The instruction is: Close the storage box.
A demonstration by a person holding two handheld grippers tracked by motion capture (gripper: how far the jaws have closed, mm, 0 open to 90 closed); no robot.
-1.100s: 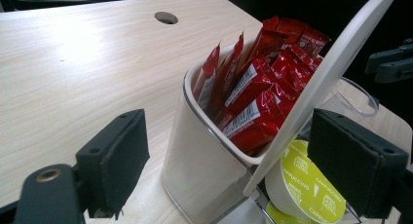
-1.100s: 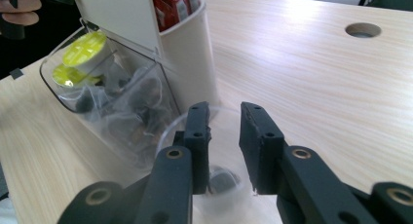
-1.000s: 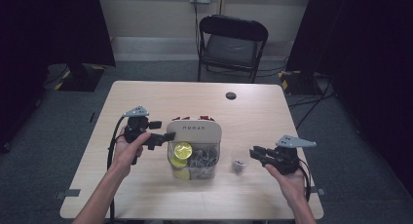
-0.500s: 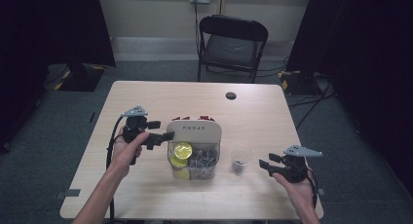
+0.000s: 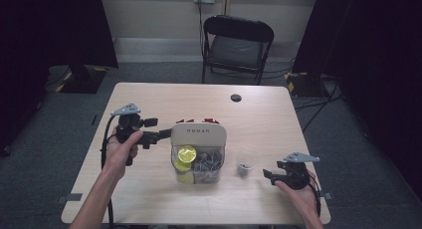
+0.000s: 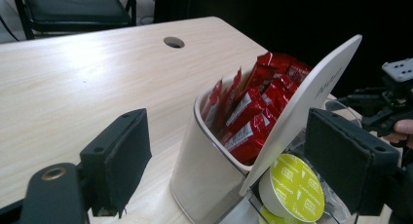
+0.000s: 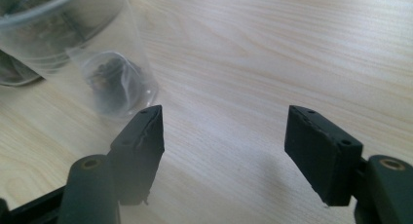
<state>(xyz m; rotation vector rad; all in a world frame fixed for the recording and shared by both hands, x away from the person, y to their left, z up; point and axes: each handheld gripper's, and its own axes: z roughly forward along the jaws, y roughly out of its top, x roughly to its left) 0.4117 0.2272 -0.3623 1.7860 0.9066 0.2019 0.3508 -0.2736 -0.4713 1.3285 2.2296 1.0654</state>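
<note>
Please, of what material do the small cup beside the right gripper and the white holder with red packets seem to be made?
The small cup looks like thin clear plastic: the wood grain and something dark in its bottom show through its wall. The white holder seems smooth matte plastic, possibly ceramic; its surface is even, with soft highlights.

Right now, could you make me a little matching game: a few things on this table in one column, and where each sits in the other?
Things:
1. red packets
2. yellow-lidded capsule
3. small clear cup
4. round hole

Places:
a. far part of the tabletop
b. white back section of the organiser
c. between the organiser and the right gripper
d. clear front section of the organiser

Pairs: 1-b, 2-d, 3-c, 4-a
</note>
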